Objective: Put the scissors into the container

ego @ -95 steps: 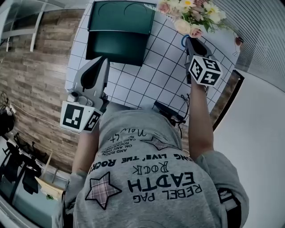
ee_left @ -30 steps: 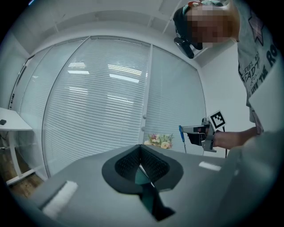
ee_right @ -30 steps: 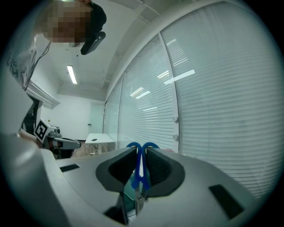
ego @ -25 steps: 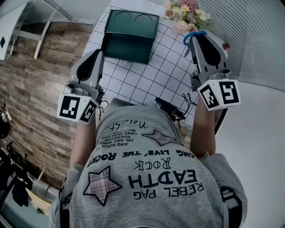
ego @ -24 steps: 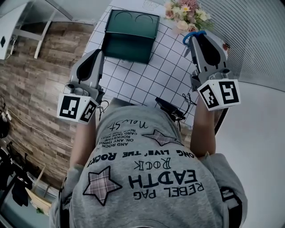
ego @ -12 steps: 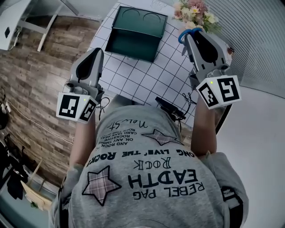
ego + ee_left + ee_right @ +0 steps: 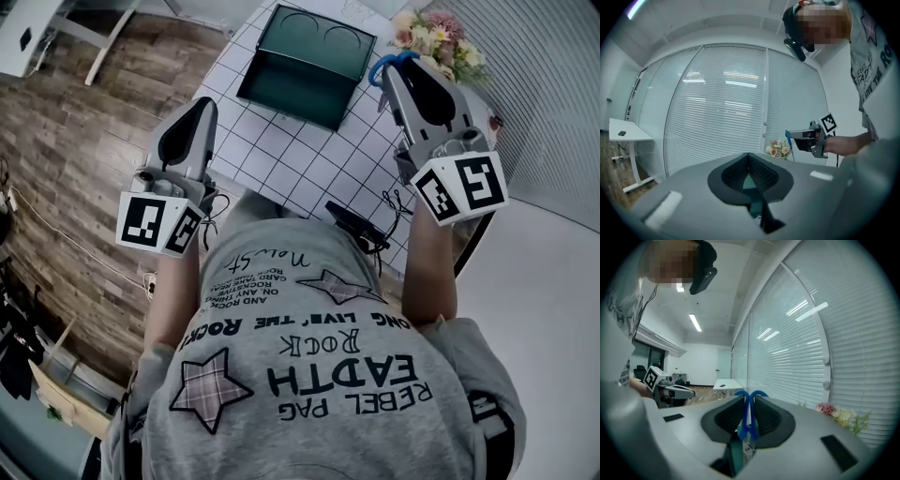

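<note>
Shirt [image 7: 319,375] print, seen upside down, read "EARTH" and "ROCK". Right gripper [image 7: 392,70] fingers were clamped on the blue scissors [image 7: 749,417], with the handle loops poking past the tips. The green container [image 7: 309,61] sat just left of those fingers and the flowers [image 7: 436,37] just right. Left gripper [image 7: 201,105] fingers met at the tips and held nothing, by the tabletop [image 7: 309,159] left edge. Bare grid lay between the two pairs.

Wearing a grey short-sleeved T-shirt [image 7: 319,375] printed with black lettering and plaid stars; carrying a grey, teardrop-shelled left claw [image 7: 203,103] and right claw [image 7: 387,71], ending in white cubes [image 7: 155,223] marked with black squares.
</note>
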